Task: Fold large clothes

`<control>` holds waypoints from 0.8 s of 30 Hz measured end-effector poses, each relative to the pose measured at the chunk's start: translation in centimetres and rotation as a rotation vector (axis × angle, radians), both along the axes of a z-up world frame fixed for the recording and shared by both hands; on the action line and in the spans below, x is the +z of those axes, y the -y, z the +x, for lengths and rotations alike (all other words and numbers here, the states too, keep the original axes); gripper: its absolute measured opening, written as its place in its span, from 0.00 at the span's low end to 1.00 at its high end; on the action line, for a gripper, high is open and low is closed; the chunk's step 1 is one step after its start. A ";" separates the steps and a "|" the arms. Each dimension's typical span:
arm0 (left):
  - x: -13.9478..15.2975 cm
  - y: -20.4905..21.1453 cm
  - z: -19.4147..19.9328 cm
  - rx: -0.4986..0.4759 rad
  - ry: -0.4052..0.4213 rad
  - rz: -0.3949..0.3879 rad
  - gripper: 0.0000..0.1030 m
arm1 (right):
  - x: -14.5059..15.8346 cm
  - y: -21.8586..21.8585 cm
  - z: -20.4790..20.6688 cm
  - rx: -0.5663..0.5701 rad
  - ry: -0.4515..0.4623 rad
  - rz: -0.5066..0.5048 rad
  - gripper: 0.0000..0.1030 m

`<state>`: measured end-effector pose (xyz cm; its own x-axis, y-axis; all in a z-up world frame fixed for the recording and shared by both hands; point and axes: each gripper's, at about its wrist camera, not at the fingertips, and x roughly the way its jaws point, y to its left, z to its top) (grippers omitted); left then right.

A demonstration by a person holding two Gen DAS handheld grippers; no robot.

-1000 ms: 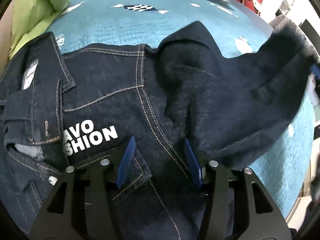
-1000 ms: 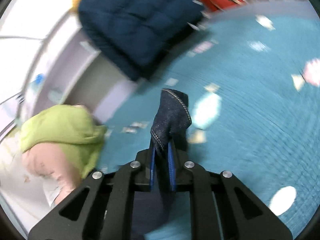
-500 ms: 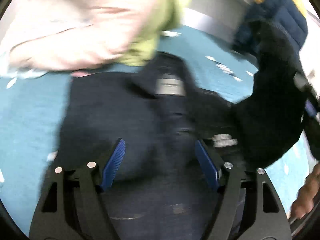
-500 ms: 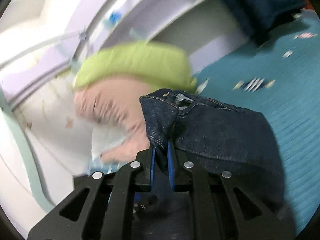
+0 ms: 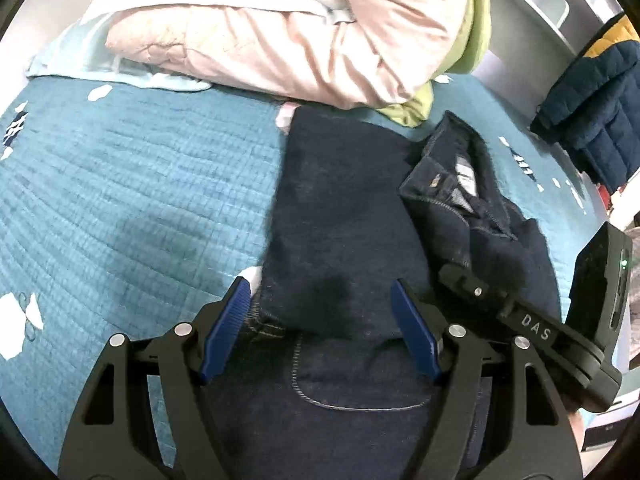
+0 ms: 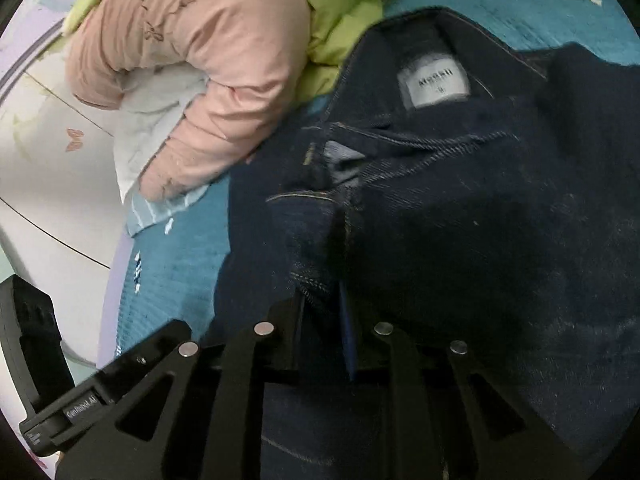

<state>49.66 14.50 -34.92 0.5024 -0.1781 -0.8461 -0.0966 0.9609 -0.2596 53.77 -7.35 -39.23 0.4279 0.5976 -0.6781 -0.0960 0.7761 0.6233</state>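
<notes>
Right gripper [image 6: 320, 312]: jaws nearly pressed together, pinching a stitched edge of the denim jacket [image 6: 460, 220]; the cloth bunches up from between the blue pads. Left gripper [image 5: 320, 328]: jaws spread wide, holding nothing, poised over a flat folded panel of the jacket [image 5: 340, 208], one blue pad [image 5: 224, 324] just past the panel's left edge over the bedspread [image 5: 140, 200].

Jacket lies on the teal bedspread, its collar end near the far edge, next to a heap of other clothes. Neck label [image 6: 434, 82] faces up in the right view. A sleeve or front flap is heaped loosely on the right half (seen from the left wrist, with the right gripper's frame [image 5: 520, 320] beside it).

Risks, as judged:
- The pinch takes only a narrow hem. If the right gripper pulls sideways against the weight of the denim, the hem may slip out and the fold fall short.
- Left jaws open, so nothing anchors the flat panel. Dragging the carried part across could shift or ruck the layer beneath.
- Pink padded coat [image 5: 300, 32] and green garment [image 5: 412, 108] touch or nearly touch the jacket's far end (cannot tell which). A fold carried that way could snag them or land on them.
- The two grippers sit close together; a crossing move could knock one frame against the other.
</notes>
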 end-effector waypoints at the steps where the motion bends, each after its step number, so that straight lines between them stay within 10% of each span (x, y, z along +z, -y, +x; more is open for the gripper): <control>1: 0.4 0.5 0.2 -0.006 0.008 -0.003 0.75 | 0.5 0.1 -0.2 0.007 -0.009 -0.011 0.18; 3: 1.2 1.5 0.3 -0.017 0.026 -0.009 0.75 | 1.9 0.6 -1.0 0.033 0.008 -0.018 0.56; 4: 1.5 1.9 0.5 -0.016 0.031 -0.011 0.76 | 2.4 0.9 -1.6 0.022 0.028 -0.019 0.94; 13: 3.0 6.7 2.2 -0.085 0.050 -0.058 0.77 | 5.9 9.0 -2.7 -0.121 0.136 -0.128 0.91; 19: -0.7 11.6 4.7 -0.195 -0.051 -0.069 0.77 | 1.3 16.3 -2.0 -0.249 -0.056 -0.131 0.42; 24: -4.4 13.5 6.5 -0.239 -0.129 -0.001 0.82 | -2.2 17.3 -1.6 -0.246 -0.137 -0.143 0.32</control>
<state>56.15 1.00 -39.31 0.3344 -0.2790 -0.9002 0.1002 0.9603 -0.2604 52.20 -24.67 -41.45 0.4469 0.3820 -0.8089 0.1827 0.8462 0.5006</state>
